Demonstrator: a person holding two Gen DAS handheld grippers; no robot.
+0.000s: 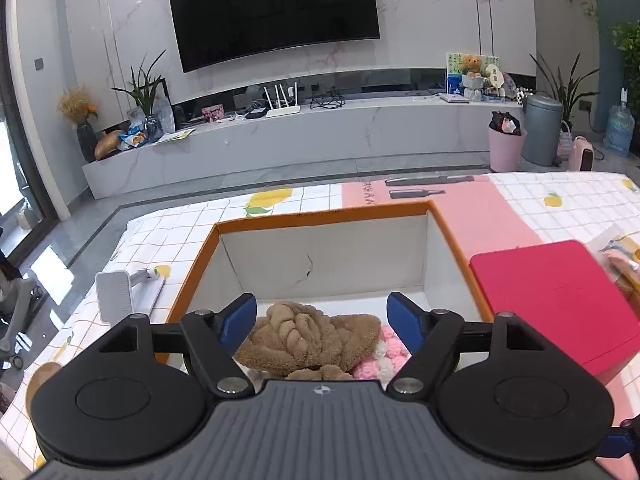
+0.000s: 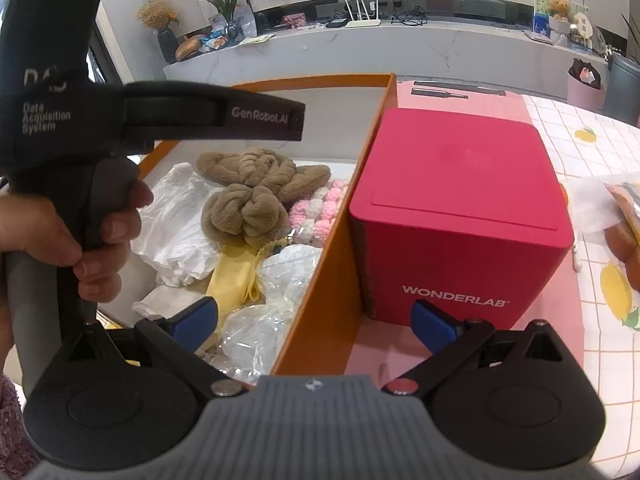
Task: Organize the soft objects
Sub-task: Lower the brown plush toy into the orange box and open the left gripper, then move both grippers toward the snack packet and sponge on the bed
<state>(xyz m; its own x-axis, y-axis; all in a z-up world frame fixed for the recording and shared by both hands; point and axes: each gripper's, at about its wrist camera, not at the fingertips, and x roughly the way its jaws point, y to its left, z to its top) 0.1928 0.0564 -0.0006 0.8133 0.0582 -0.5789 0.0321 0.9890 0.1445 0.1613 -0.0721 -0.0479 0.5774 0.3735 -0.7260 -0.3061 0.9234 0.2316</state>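
**Desk:** What do your two grippers show?

**Operator:** My left gripper [image 1: 322, 322] hangs over the orange-rimmed white cardboard box [image 1: 320, 216] with its blue pads spread wide and nothing pressed between them. The brown plush braided cloth [image 1: 308, 338] lies below in the box, clear of both pads. My right gripper [image 2: 316, 320] is also spread apart and empty, straddling the box's orange side wall, one pad over the contents and one over the pink mat.

**Desk:** Count what is in the box.

**Operator:** From the right wrist view I see two brown plush pieces, the braided one and a knotted brown plush bundle [image 2: 244, 214] just in front of it, touching. One pink-and-white bobble knit piece [image 2: 320, 210] sits against the orange wall. One yellow cloth [image 2: 234, 280] lies under the knot. There is crumpled white paper [image 2: 176, 220] on the left and clear plastic bags [image 2: 280, 280] nearer me; how many bags I cannot tell.

**Desk:** And outside it?

**Operator:** One red cube box printed WONDERLAB [image 2: 460, 216] stands just beside the orange wall on the pink mat [image 1: 480, 212], over a checked lemon-print tablecloth [image 1: 560, 200].
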